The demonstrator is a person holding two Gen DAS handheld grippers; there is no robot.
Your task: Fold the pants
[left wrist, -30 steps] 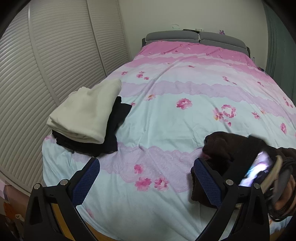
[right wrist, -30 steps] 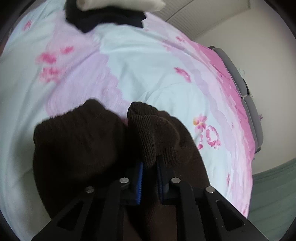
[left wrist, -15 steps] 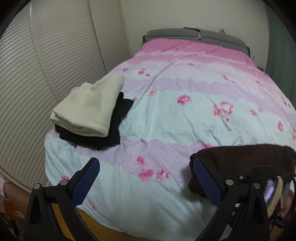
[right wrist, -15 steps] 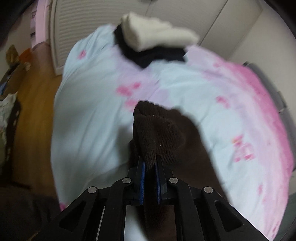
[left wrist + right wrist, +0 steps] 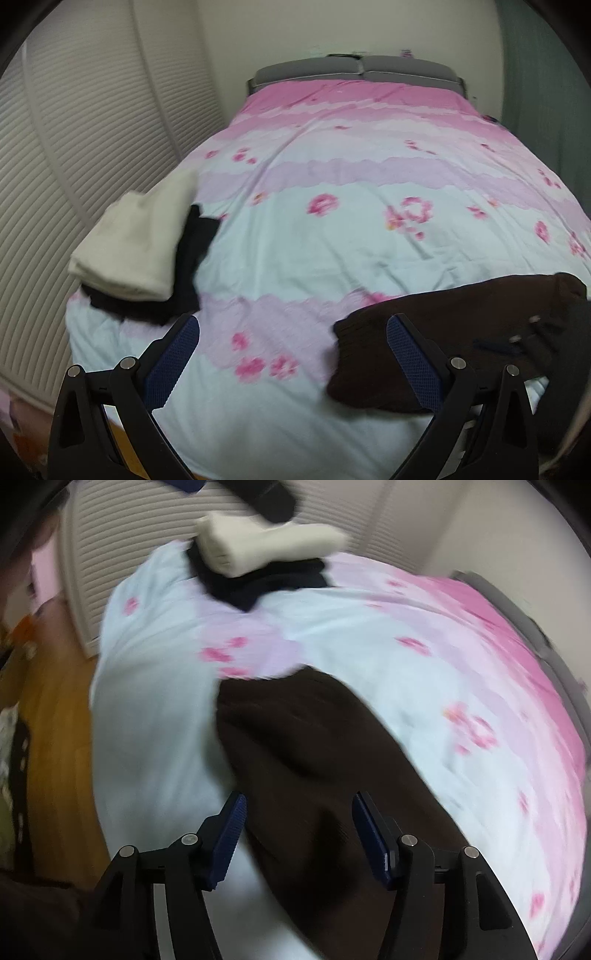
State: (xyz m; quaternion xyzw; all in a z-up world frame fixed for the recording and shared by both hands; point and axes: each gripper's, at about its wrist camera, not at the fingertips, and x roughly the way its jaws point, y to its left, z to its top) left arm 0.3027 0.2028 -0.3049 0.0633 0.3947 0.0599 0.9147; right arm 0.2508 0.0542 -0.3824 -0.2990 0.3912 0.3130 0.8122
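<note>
Both tongs, left (image 5: 291, 350) and right (image 5: 297, 823), gape empty; brown pants (image 5: 314, 746) lie beneath the right.

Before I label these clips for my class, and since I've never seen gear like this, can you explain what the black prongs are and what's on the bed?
Each picture comes from a camera on a hand-held two-finger tool, one per hand, looking forward along its fingers. The black prongs with blue pads are those fingers. The left tool is open and holds nothing. The right tool is open too, above the dark brown pants, which lie on the flowered bedspread. At the bed's left corner a cream folded garment sits on a black one.
</note>
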